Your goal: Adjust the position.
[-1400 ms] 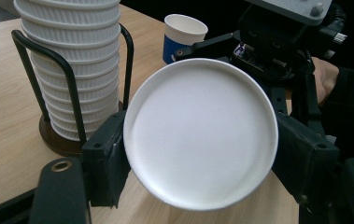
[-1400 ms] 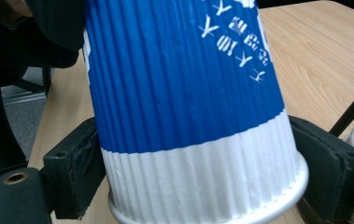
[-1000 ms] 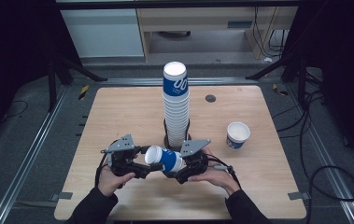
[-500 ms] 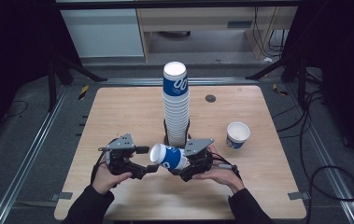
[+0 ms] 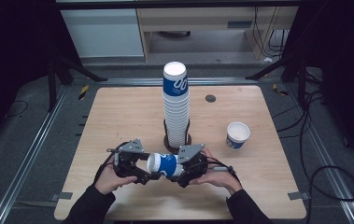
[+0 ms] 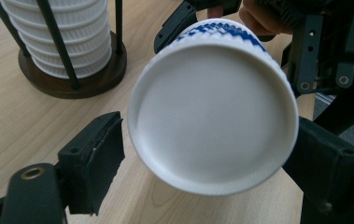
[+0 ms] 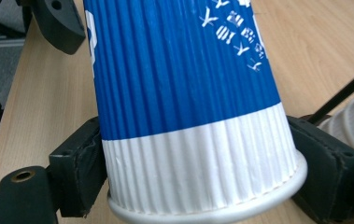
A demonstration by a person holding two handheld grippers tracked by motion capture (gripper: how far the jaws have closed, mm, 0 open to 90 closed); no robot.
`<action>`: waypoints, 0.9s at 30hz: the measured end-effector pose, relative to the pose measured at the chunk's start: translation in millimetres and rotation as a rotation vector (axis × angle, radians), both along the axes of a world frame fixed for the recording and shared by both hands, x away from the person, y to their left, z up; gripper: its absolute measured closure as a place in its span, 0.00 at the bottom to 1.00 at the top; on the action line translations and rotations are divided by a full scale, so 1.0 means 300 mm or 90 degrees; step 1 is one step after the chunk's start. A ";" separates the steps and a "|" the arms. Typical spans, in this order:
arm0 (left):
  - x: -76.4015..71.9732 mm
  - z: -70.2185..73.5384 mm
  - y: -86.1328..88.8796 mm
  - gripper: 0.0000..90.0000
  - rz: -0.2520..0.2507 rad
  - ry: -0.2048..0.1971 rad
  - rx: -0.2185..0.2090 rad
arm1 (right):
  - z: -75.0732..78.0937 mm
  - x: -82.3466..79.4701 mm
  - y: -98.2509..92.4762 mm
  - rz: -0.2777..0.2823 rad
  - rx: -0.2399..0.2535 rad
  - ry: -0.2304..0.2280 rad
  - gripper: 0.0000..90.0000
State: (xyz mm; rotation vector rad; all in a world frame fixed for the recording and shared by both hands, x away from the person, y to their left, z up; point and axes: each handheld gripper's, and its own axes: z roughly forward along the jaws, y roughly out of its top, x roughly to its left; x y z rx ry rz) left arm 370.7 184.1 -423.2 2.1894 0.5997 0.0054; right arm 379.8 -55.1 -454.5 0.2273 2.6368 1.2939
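A blue and white ribbed paper cup (image 5: 165, 164) lies level above the table's front, between my two grippers. My right gripper (image 5: 180, 171) is shut on it: in the right gripper view both pads press the white band near the rim of the cup (image 7: 179, 93). The cup's flat white base (image 6: 212, 107) faces my left gripper (image 5: 147, 171). The left gripper's jaws stand on either side of the base, and a gap shows at the left pad (image 6: 95, 163).
A tall upside-down stack of the same cups (image 5: 175, 107) stands in a dark wire stand (image 6: 95, 79) just behind the grippers. A single upright cup (image 5: 237, 135) sits at the right. A small dark disc (image 5: 210, 98) lies farther back on the wooden table (image 5: 118, 116).
Half a second ago the left gripper stood slightly apart from the cup's base; now its jaws flank the base again. The right gripper keeps its hold, and the cup has barely shifted.
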 end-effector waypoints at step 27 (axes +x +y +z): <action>0.015 0.018 0.069 0.29 0.027 -0.031 -0.063 | 0.058 0.029 -0.080 -0.041 0.088 0.031 0.10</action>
